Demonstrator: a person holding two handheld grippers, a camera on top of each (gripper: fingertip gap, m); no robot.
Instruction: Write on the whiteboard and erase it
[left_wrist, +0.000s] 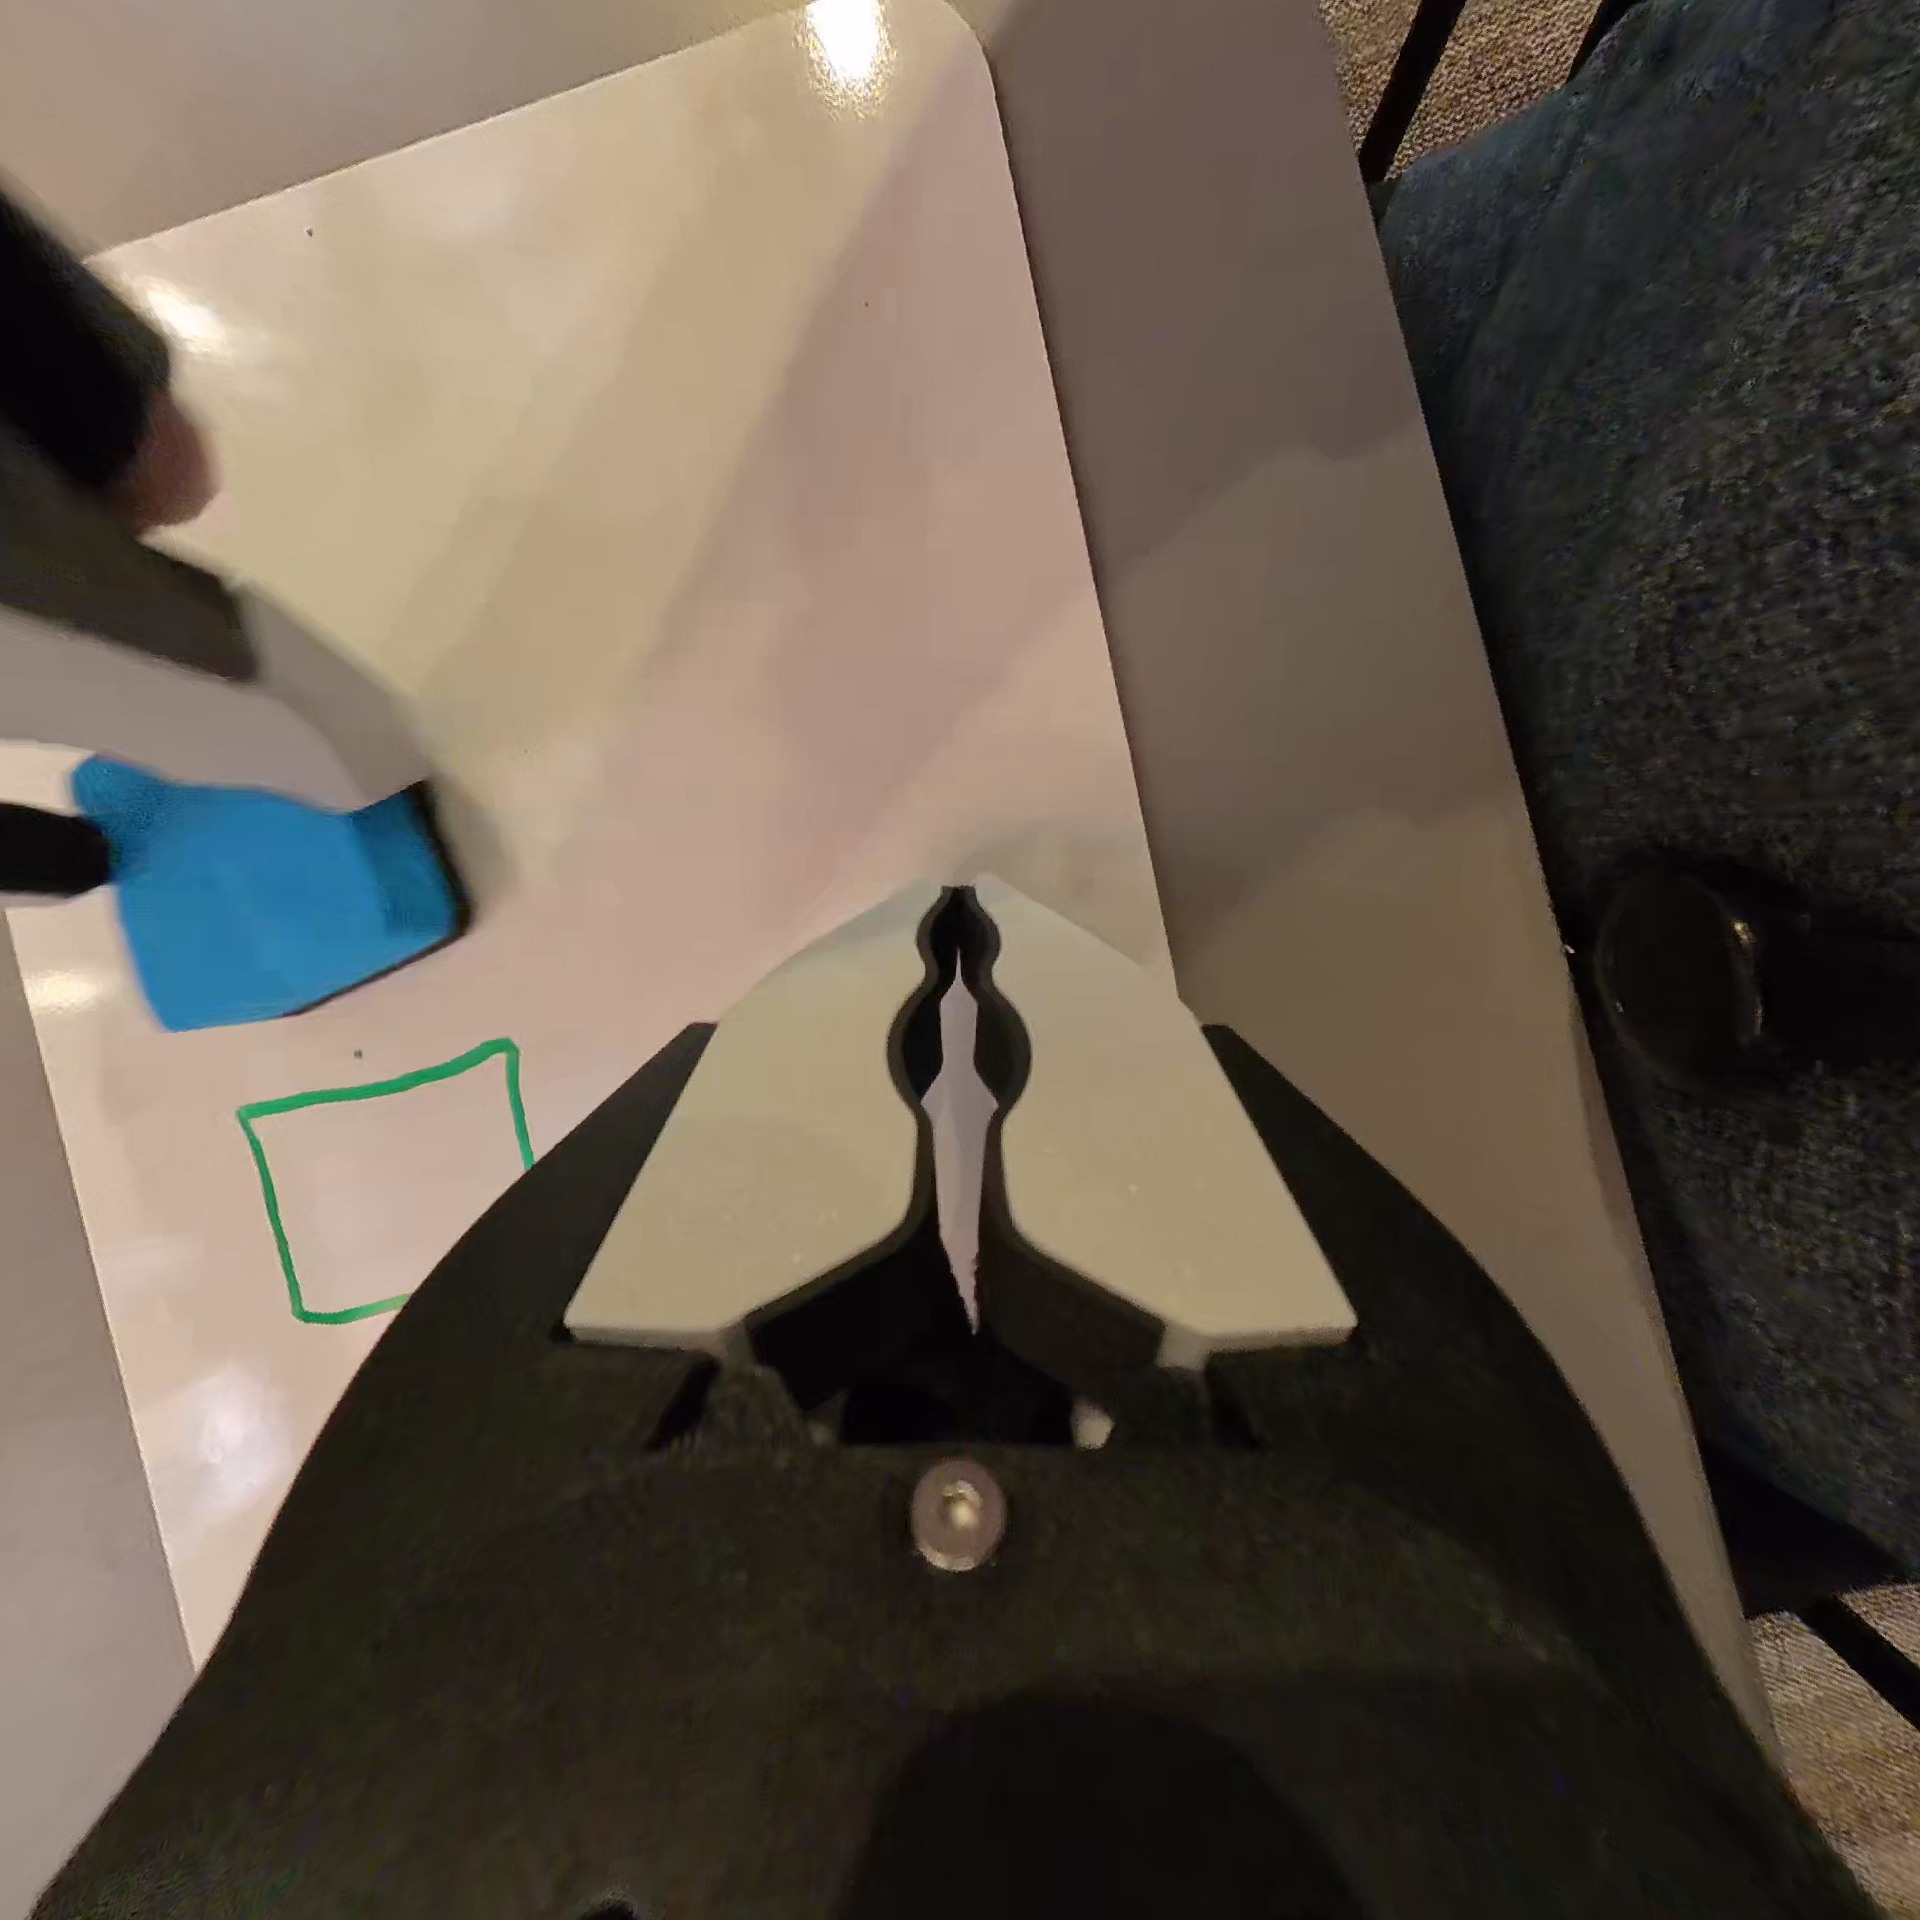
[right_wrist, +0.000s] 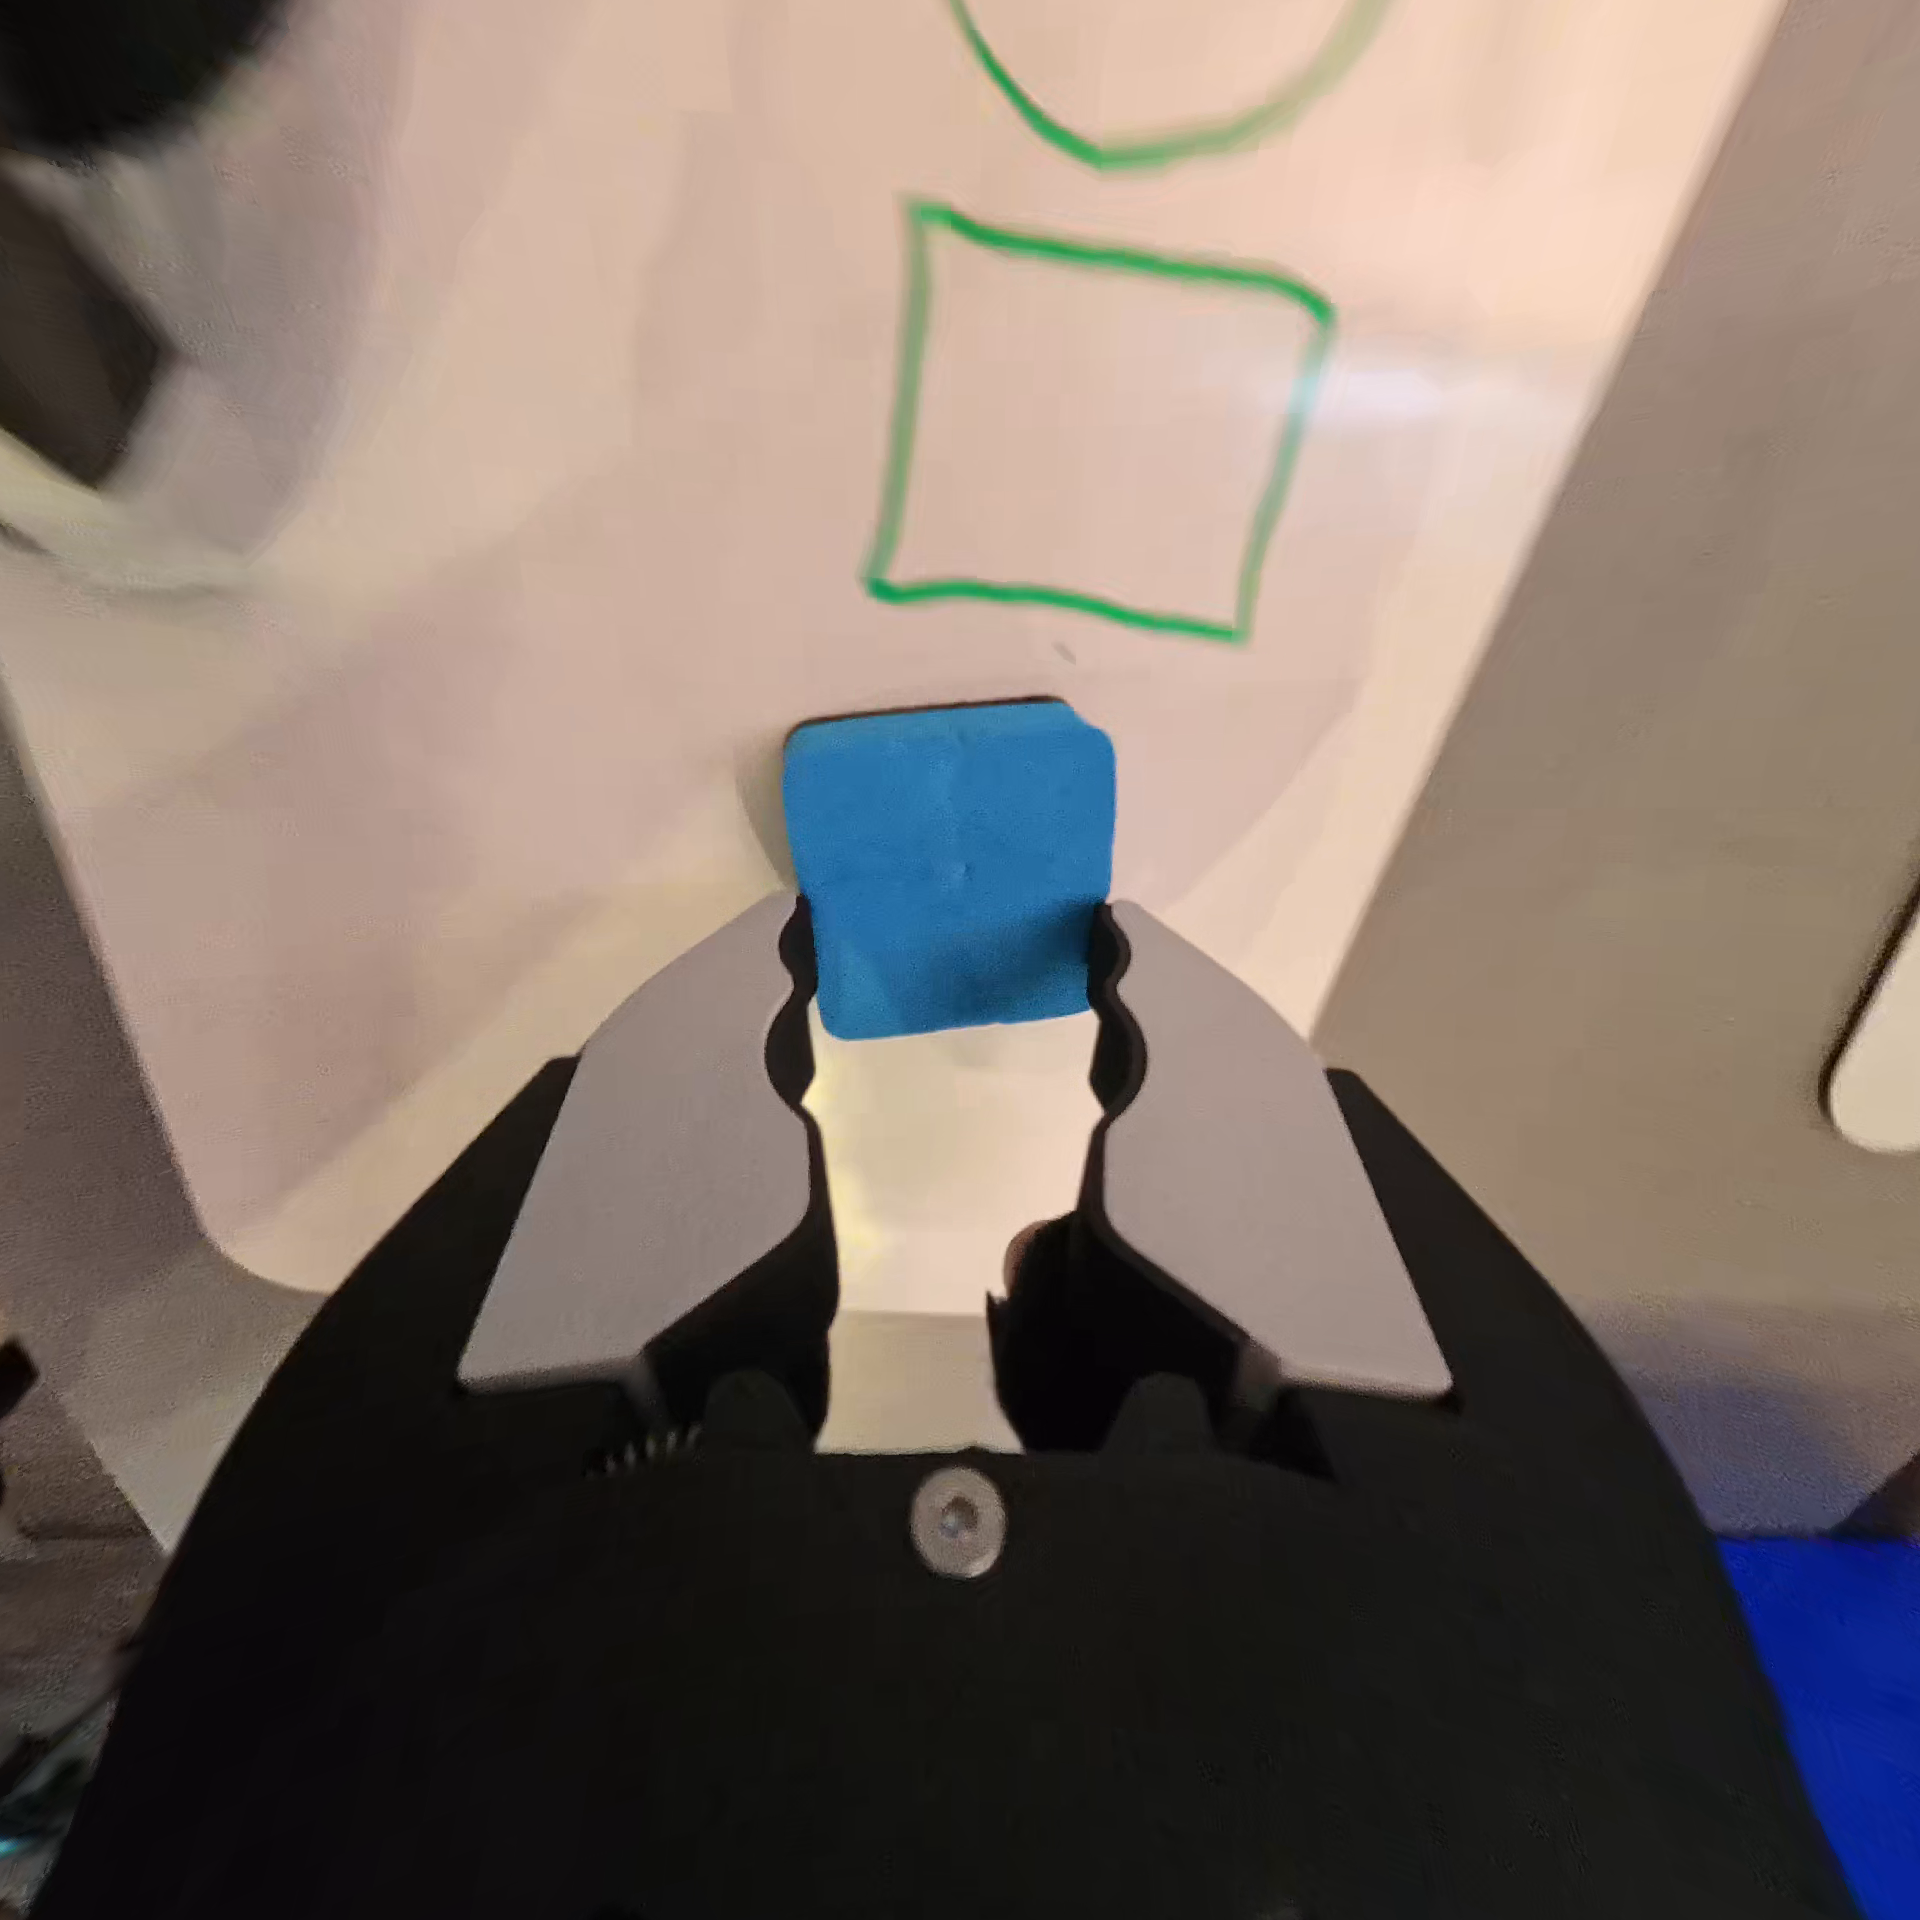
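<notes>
A whiteboard (left_wrist: 675, 520) lies flat on a pale table (left_wrist: 1299, 623). A green square (left_wrist: 384, 1174) is drawn on it. In the right wrist view the square (right_wrist: 1091, 426) sits just beyond the eraser, below part of a green circle (right_wrist: 1132, 114). My right gripper (right_wrist: 951, 920) is shut on a blue foam eraser (right_wrist: 951, 873), whose dark underside rests on the whiteboard (right_wrist: 520, 520). The eraser (left_wrist: 281, 894) and that gripper also show at the left of the left wrist view. My left gripper (left_wrist: 956, 904) is shut near the board's right edge, with nothing visible between its pads.
A chair with dark blue fabric (left_wrist: 1714, 520) stands close to the table's edge, over carpet. The left gripper shows blurred at the upper left of the right wrist view (right_wrist: 83, 312). A blue patch (right_wrist: 1818, 1683) lies at the lower right of that view.
</notes>
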